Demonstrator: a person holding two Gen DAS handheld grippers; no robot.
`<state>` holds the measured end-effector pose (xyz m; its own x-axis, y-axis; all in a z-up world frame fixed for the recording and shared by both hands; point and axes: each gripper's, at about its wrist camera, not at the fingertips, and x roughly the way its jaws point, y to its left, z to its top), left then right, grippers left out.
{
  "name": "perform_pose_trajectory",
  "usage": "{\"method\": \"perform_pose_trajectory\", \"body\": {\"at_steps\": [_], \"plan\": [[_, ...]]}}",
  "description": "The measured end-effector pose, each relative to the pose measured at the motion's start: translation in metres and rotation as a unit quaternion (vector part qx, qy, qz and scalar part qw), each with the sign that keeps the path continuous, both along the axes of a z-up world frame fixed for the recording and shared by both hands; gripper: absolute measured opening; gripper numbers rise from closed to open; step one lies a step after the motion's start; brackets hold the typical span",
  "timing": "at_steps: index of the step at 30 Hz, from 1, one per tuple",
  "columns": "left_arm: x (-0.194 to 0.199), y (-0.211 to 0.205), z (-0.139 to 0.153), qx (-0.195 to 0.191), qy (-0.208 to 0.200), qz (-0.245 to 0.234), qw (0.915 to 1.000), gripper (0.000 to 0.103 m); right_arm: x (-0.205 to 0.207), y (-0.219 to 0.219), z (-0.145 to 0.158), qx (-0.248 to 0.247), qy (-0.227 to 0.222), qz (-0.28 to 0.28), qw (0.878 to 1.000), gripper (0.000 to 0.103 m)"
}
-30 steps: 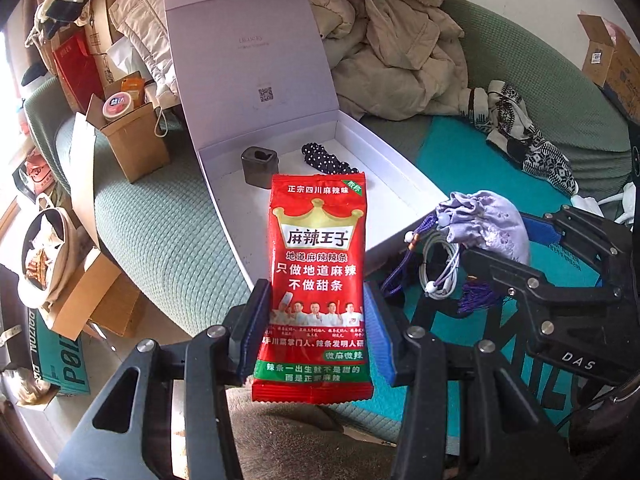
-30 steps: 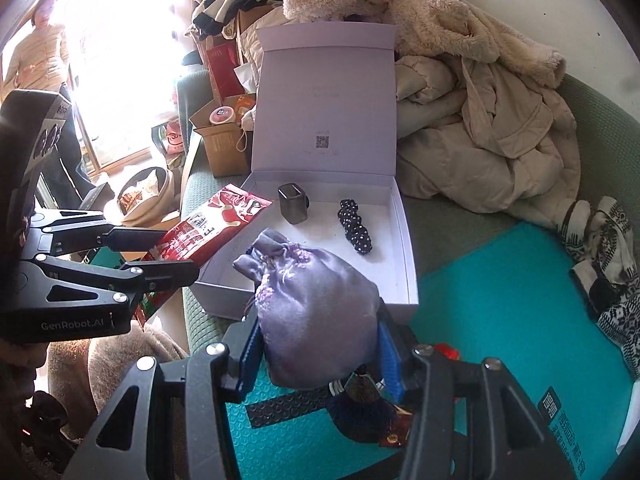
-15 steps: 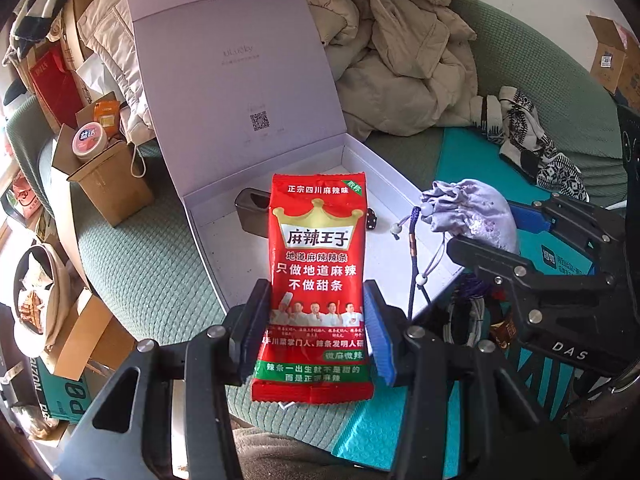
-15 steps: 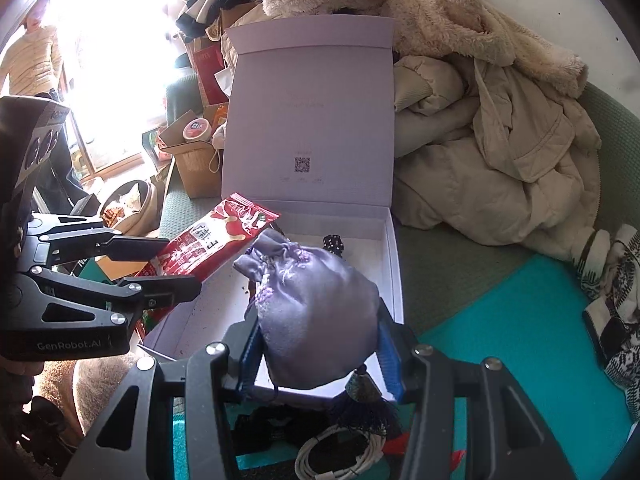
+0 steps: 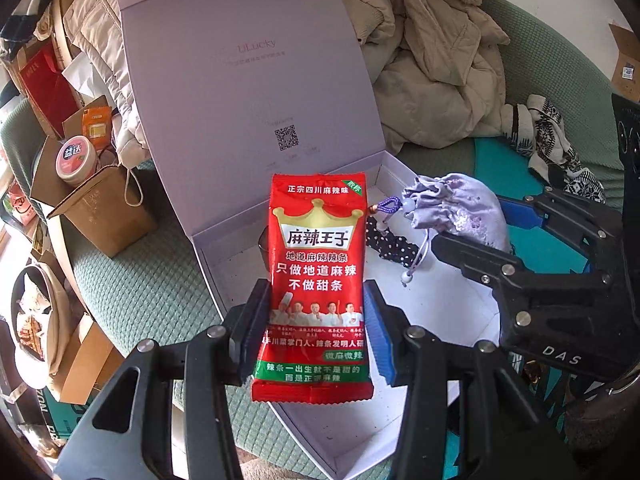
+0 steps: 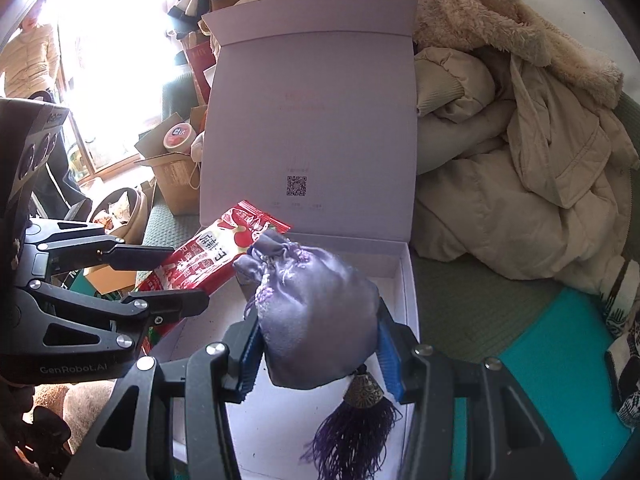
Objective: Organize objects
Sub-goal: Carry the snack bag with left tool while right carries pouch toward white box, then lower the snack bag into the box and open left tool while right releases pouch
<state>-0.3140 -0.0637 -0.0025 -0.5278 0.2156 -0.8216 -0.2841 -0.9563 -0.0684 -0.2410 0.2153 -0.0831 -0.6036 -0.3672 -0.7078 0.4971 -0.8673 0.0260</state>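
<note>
My left gripper [image 5: 316, 332] is shut on a red snack packet [image 5: 318, 272] and holds it upright over the near left part of an open white gift box [image 5: 436, 312]. My right gripper [image 6: 318, 344] is shut on a lilac drawstring pouch [image 6: 316, 312] with a purple tassel [image 6: 352, 432], held above the box floor [image 6: 280, 432]. The pouch [image 5: 456, 212] and packet [image 6: 208, 256] each show in the other view. A black polka-dot item [image 5: 390, 246] lies in the box; a small dark object behind the packet is mostly hidden.
The box lid [image 5: 248, 92] stands open at the back. Beige coats [image 6: 516, 168] pile on the green sofa [image 5: 140, 292] at the right. A brown paper bag [image 5: 100, 208] with a tub [image 5: 76, 158] stands left. A teal mat [image 6: 560, 360] lies right.
Both grippers have moved forward over the box with their loads. The box and lid now fill more of both views, and the pouch hangs above the box floor.
</note>
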Motion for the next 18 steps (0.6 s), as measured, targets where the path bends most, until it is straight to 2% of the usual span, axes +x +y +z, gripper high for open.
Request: {"method": "perform_pose_trajectory", "body": {"at_steps": [9,18], "plan": [[-0.032,0.0,-0.019,-0.01,0.001,-0.005,0.9999,0.044,-0.03,-0.016,-0.013,0.004,-0.003,0.005,1.0,0.05],[-0.057,0.009,-0.04,-0.013,-0.008,-0.031,0.9994,0.044,-0.049,-0.022,-0.03,0.015,-0.018,0.0,1.0,0.05]]}}
